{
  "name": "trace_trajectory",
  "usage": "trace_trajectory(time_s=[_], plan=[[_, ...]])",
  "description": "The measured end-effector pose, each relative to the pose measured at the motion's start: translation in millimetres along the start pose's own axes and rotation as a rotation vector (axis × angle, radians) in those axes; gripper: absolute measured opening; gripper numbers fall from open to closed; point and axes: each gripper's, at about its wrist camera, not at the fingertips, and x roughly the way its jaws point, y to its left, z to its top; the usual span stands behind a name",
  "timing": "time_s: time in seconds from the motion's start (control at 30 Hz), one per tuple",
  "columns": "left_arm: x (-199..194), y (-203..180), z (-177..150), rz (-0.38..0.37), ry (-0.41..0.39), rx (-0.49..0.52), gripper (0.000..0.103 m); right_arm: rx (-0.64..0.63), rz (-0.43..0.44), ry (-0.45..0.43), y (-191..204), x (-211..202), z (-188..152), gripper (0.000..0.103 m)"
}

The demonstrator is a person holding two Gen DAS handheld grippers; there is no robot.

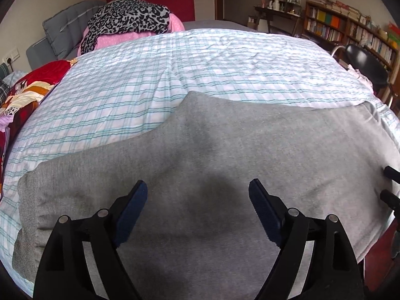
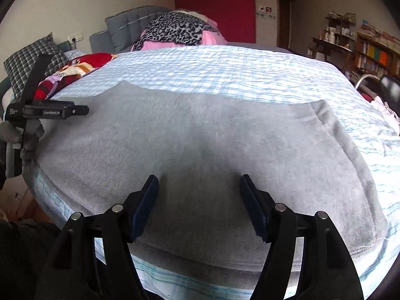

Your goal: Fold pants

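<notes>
lying flat on the checked bedspread (image 1: 225, 50), grey pants (image 1: 225, 150) folded lengthwise.

The pants (image 1: 225, 165) are grey knit cloth, matt and slightly fuzzy, with a coarser ribbed band at the left end. Under them the bedspread (image 1: 200, 57) is thin crinkled cloth, puckered all over, checked in white and pale turquoise. Both grippers, the left gripper (image 1: 197, 210) and the right gripper (image 2: 199, 202), look like black plastic with a dull sheen, small shiny metal pins at the joints and dark blue ridged pads (image 1: 262, 212). At the far left a leopard-print cloth (image 1: 130, 17) lies soft and matt over pink dotted fabric. The far-right bookshelf (image 1: 350, 27) looks like dark wood.
</notes>
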Motion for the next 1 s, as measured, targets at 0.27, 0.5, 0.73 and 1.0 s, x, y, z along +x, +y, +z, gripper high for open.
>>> trace_trajectory(time_s=[0.27,0.5,0.73,1.0], plan=[[2.8,-88.4,12.2,-0.156,-0.018,0.134,0.083,0.323,-0.186,-0.081,-83.6,-46.7,-43.2,0.062],[20.4,-149.5,8.9,-0.227,0.027,0.225,0.083,0.400,-0.150,-0.157,-96.2,-84.8,-76.5,0.058],[14.8,-191.8,13.5,-0.286,0.006,0.284,0.083,0.642,-0.087,-0.178,-134.8,-92.7,-103.8,0.058],[23.1,-221.1,-0.2,-0.308,0.022,0.333,0.087,0.799,0.016,-0.247,-149.6,-77.5,-101.3,0.058]])
